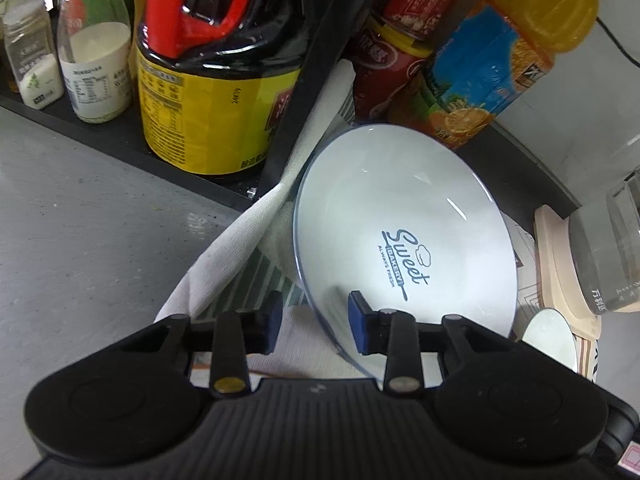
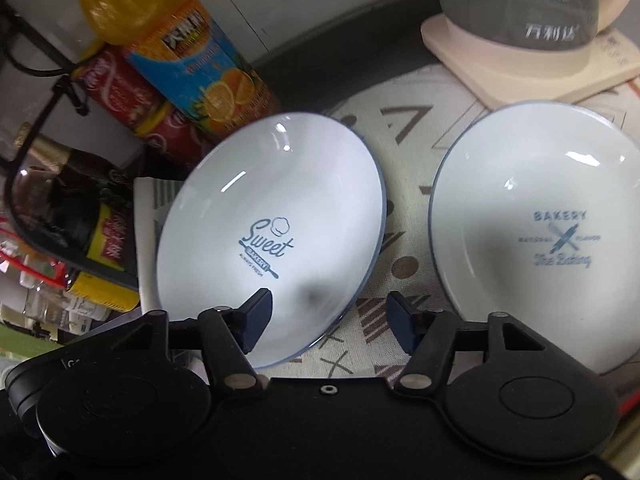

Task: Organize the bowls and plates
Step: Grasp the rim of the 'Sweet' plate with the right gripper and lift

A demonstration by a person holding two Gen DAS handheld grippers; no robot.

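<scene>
Straddling the near-left rim of the Sweet plate with the left gripper spread apart, one pad over the glaze, one outside; not clamped on anything. Far left, dark sauce jug and orange juice bottle crowded close behind: easily knocked by a swing that way. Centre, seen from the right wrist, right gripper likewise parted across the near-right rim of the same plate, seemingly tilted over the patterned cloth. Danger in closing unevenly from two sides: slick glaze, a slide or a drop. Right, Bakery plate just beside; chipped rims likely from careless stacking. Far right, glass kettle near enough to bump.
</scene>
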